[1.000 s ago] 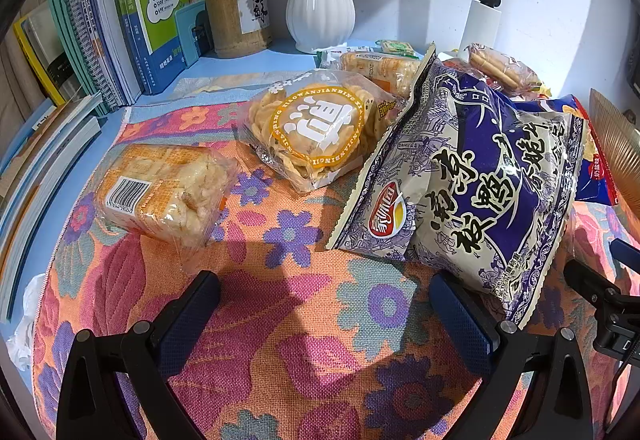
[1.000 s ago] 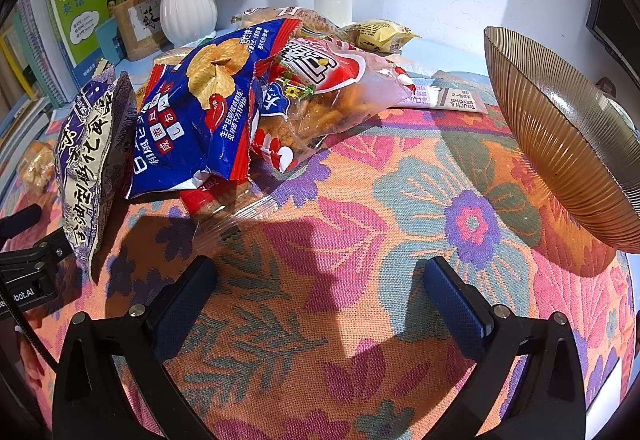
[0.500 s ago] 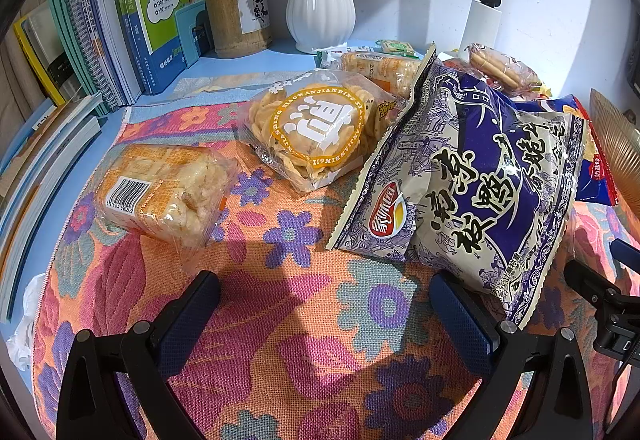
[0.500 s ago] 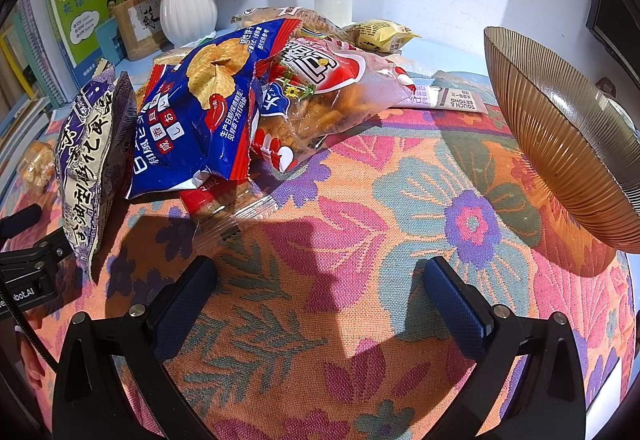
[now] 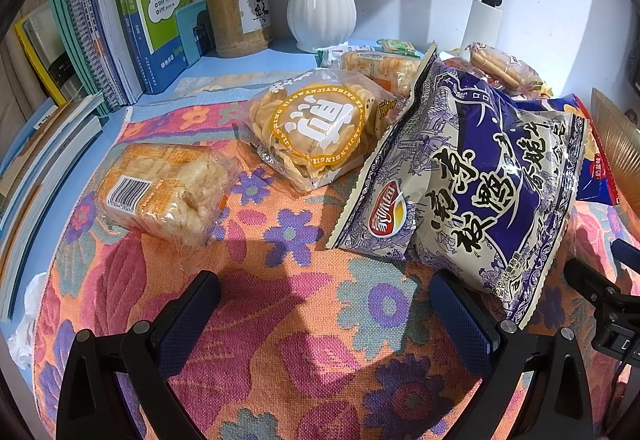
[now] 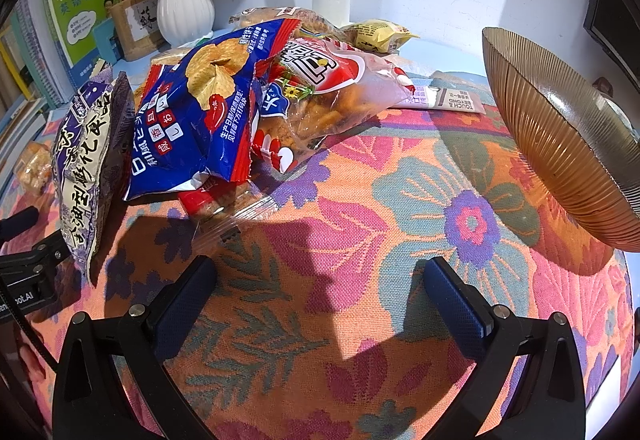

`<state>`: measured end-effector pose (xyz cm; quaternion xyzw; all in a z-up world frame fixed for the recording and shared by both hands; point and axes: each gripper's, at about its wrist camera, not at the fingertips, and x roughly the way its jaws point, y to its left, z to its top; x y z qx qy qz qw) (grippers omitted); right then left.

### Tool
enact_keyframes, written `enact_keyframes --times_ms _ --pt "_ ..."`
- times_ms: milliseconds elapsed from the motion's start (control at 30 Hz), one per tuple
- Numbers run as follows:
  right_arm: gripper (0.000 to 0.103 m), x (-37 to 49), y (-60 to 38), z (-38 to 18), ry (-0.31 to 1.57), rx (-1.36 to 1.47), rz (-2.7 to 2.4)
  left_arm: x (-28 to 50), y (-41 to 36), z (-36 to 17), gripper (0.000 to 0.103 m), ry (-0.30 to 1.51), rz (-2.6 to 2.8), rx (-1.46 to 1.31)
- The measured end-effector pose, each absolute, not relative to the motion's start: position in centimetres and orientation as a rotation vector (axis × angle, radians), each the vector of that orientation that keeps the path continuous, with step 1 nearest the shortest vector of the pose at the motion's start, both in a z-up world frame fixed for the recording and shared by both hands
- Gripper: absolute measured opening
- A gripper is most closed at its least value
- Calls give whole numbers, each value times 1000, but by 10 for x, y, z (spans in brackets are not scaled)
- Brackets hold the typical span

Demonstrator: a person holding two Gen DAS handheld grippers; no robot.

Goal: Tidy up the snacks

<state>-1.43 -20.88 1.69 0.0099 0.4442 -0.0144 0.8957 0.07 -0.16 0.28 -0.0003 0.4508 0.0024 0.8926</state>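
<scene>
Both tongs spread, bare cloth between.

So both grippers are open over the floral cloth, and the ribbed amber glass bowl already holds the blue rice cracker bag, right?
Not quite. The right wrist view shows the ribbed amber glass bowl holding no snacks; the blue rice cracker bag lies in the pile on the floral cloth. Both the left gripper and right gripper are open.
</scene>
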Motion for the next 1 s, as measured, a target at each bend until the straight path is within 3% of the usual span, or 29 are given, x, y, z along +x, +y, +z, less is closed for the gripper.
enact_keyframes --times_ms 1000 --pt "103 16 -207 19 918 -16 43 -3 -2 1 103 936 7 4"
